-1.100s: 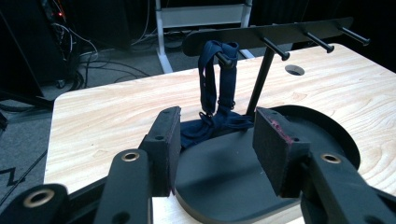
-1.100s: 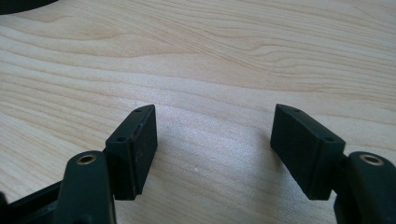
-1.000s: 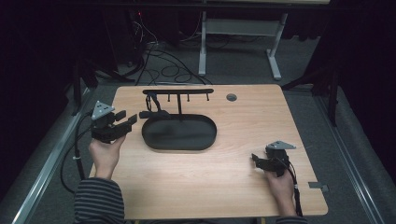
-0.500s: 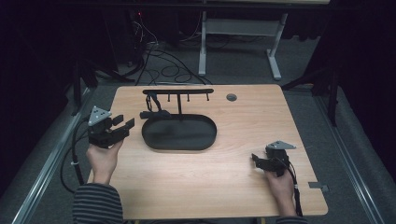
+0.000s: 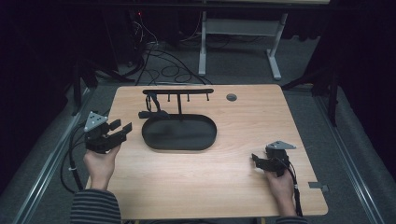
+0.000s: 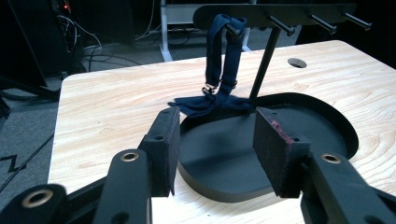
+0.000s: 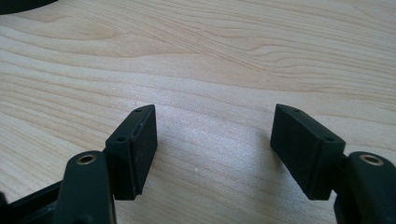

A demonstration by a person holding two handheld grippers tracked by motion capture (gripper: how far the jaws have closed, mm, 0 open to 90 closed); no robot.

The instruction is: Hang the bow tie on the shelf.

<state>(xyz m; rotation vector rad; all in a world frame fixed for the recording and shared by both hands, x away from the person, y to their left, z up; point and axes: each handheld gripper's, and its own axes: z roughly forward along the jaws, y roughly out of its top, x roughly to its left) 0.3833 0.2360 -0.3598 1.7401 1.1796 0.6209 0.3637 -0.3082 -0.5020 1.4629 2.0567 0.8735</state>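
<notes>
My left tool (image 5: 122,129), jaws spread and empty, hovers at the worktop's (image 5: 243,186) left edge facing the strap (image 6: 223,56) hung on the rack (image 5: 178,92), which I judge I reach for next; my right tool (image 5: 256,160), also spread, rests near the right edge.

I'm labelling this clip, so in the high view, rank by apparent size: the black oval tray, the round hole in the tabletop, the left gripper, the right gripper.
1. black oval tray
2. left gripper and right gripper: too alike to rank
3. round hole
</notes>
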